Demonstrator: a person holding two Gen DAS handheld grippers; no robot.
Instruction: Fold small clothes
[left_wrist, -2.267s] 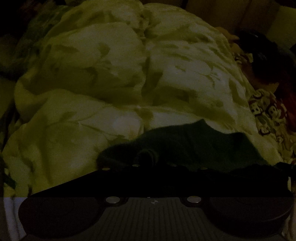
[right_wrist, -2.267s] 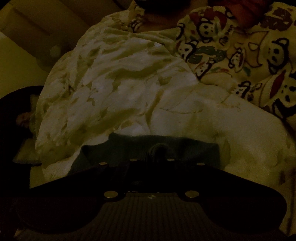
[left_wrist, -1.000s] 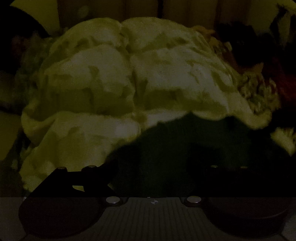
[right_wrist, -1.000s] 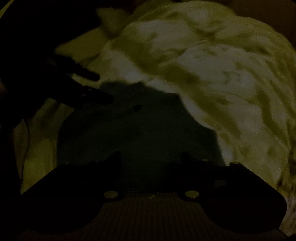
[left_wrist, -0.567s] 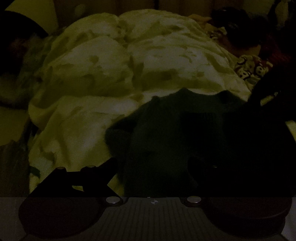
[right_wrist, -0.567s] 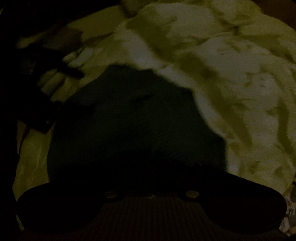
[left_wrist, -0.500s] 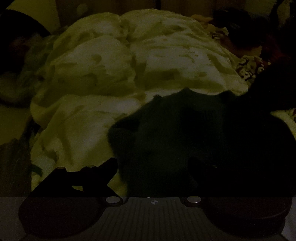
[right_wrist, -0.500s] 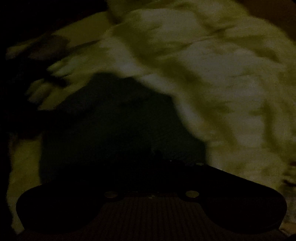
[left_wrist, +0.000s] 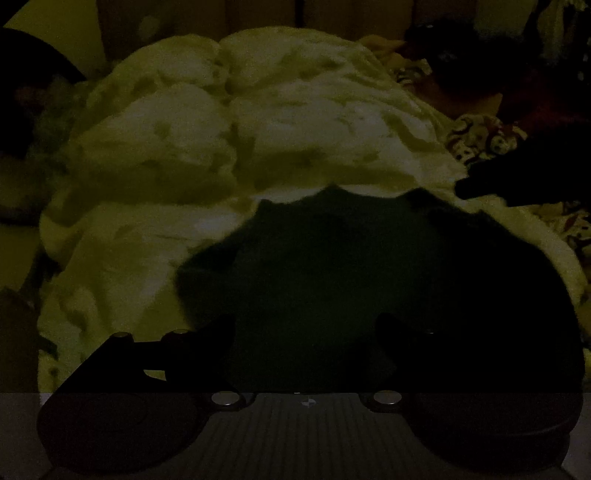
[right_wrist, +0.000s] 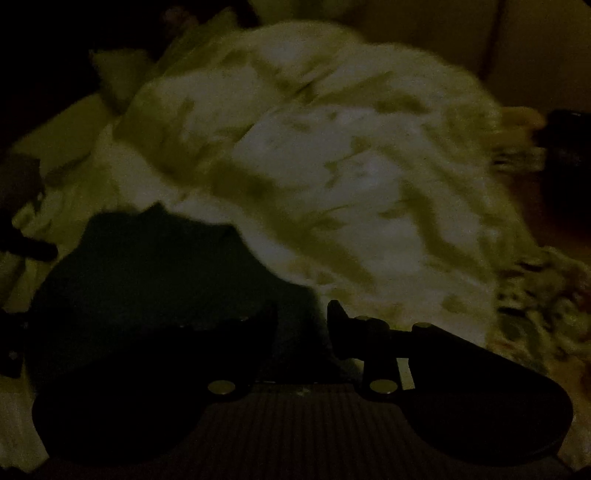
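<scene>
The scene is very dark. A dark green small garment (left_wrist: 332, 269) lies spread on a pale quilt (left_wrist: 258, 147). My left gripper (left_wrist: 304, 325) is open just above the garment's near edge, with cloth seen between its fingers. In the right wrist view the same garment (right_wrist: 155, 269) lies at the lower left on the quilt (right_wrist: 351, 166). My right gripper (right_wrist: 301, 314) is open over the garment's right edge. The other gripper's dark tip (left_wrist: 480, 186) shows at the right of the left wrist view.
A cartoon-print cloth (left_wrist: 484, 140) and dark objects (left_wrist: 461, 55) lie at the far right of the bed. A dark shape (right_wrist: 26, 243) sits at the left edge of the right wrist view. Walls stand behind the quilt.
Both grippers have let go of the garment and opened. The garment now lies flat and wider on the quilt. The right gripper has swung round to the right.
</scene>
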